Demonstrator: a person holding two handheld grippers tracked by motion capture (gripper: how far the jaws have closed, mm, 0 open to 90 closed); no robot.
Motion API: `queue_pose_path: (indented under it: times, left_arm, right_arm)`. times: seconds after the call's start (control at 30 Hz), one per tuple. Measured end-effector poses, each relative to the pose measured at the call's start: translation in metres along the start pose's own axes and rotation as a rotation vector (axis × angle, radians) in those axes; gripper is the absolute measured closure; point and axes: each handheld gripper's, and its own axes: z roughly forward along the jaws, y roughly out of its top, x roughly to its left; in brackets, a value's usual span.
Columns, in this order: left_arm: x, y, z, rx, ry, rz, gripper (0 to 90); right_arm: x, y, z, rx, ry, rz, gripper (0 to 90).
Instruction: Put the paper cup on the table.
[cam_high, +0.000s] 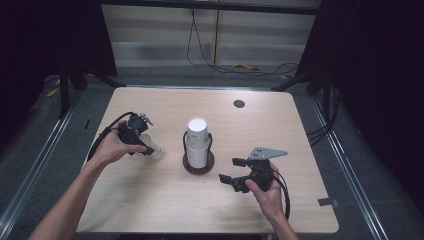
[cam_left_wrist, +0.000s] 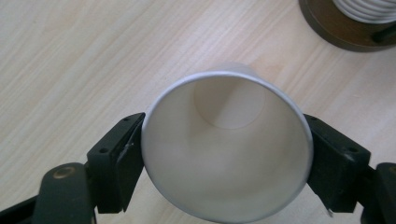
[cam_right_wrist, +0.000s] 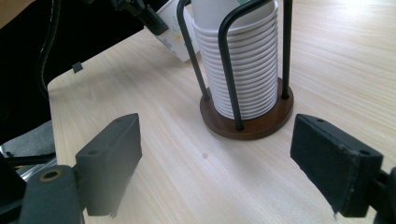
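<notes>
Tabletop (cam_high: 165, 210): pale wood, carrying everything.
Cup holder (cam_high: 198, 165): centre, round brown base with black wire rails, loaded with a stack of cups (cam_high: 197, 142).
Left gripper (cam_high: 141, 145): left of the holder, fingers (cam_left_wrist: 116, 158) pinching the paper cup.
Right gripper (cam_high: 235, 172): near right, fingers (cam_right_wrist: 109, 161) spread wide, nothing held.
Paper cup (cam_left_wrist: 229, 149): tilted, clear of the stack.
Progress: one cup apparently taken; setting down or restacking left.
</notes>
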Motion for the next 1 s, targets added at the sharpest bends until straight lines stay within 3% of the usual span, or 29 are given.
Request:
queue_pose_path:
  times: [0.2,0.67,0.8,1.0]
  left_arm:
    - [-0.001,0.004,0.003,-0.024,0.004,-0.016,21.1]
    - [-0.003,0.011,0.004,-0.067,0.013,-0.013,20.9]
    - [-0.004,0.012,0.005,-0.071,0.009,-0.029,20.7]
    - [-0.004,0.015,0.001,-0.126,0.006,-0.057,20.4]
  right_arm:
    - [-0.001,0.0,-0.001,-0.005,-0.006,0.005,16.2]
    - [-0.002,0.0,-0.002,-0.017,-0.008,0.001,16.2]
    - [-0.001,0.0,-0.002,-0.016,-0.011,0.001,16.2]
    - [-0.001,0.001,-0.002,-0.015,-0.009,0.003,16.2]
